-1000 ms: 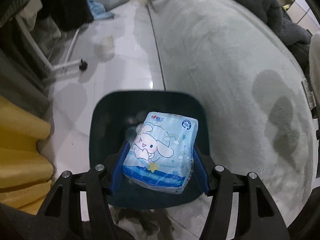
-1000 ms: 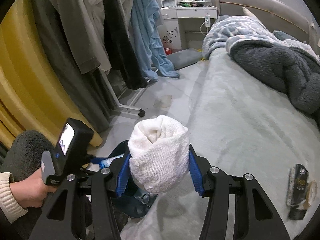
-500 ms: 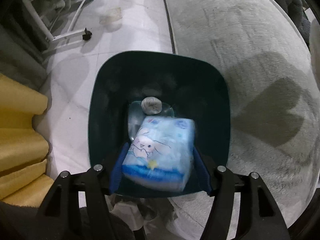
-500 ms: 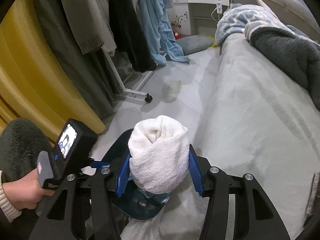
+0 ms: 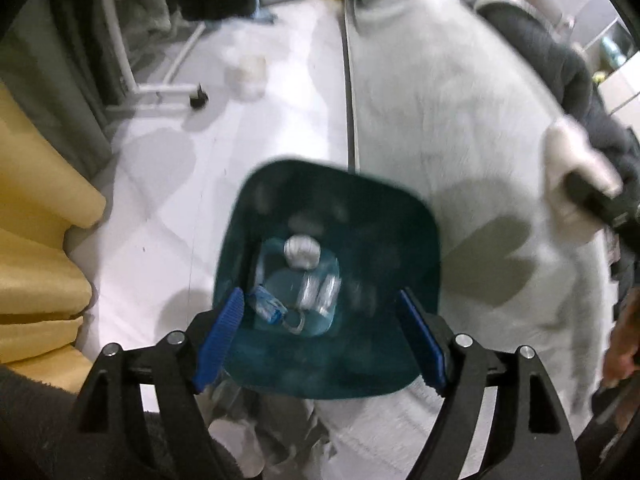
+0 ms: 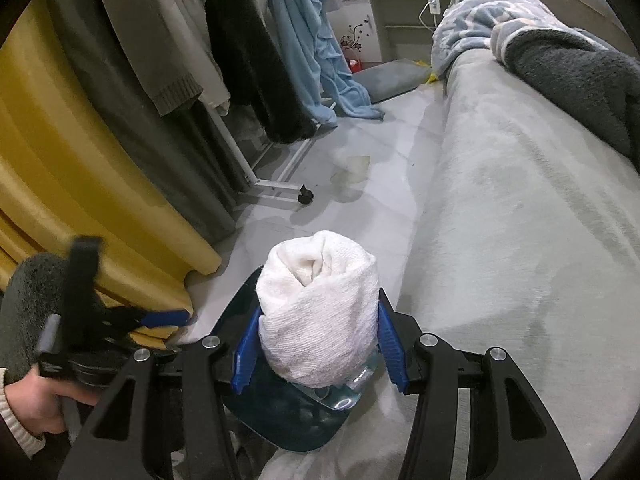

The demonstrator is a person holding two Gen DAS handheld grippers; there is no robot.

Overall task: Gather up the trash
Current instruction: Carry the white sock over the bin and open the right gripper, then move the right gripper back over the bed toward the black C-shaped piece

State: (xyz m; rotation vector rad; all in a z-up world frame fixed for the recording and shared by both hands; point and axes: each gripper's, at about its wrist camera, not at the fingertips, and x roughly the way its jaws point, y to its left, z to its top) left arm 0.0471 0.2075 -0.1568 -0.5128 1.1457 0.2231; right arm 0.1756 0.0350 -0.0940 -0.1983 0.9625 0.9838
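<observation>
A dark teal bin (image 5: 392,216) stands on the floor against the bed's side. My left gripper (image 5: 320,336) is open and empty right above it. Inside the bin lie a clear plastic bottle (image 5: 308,276) with a grey cap and a bit of blue wrapper (image 5: 266,306). My right gripper (image 6: 318,344) is shut on a rolled white towel (image 6: 320,312) and holds it over the bin's rim (image 6: 240,304). The towel and right gripper also show blurred at the right of the left wrist view (image 5: 576,160).
A grey bed (image 6: 520,208) with dark and patterned blankets (image 6: 580,68) fills the right. Yellow curtain (image 6: 60,160), a clothes rack with hanging garments (image 6: 240,40) and its wheeled foot (image 6: 304,198) stand left. White tiled floor lies between.
The left gripper opened and let go of the blue cartoon tissue pack, which is no longer seen between its fingers. The right gripper moved nearer over the bin with the towel.
</observation>
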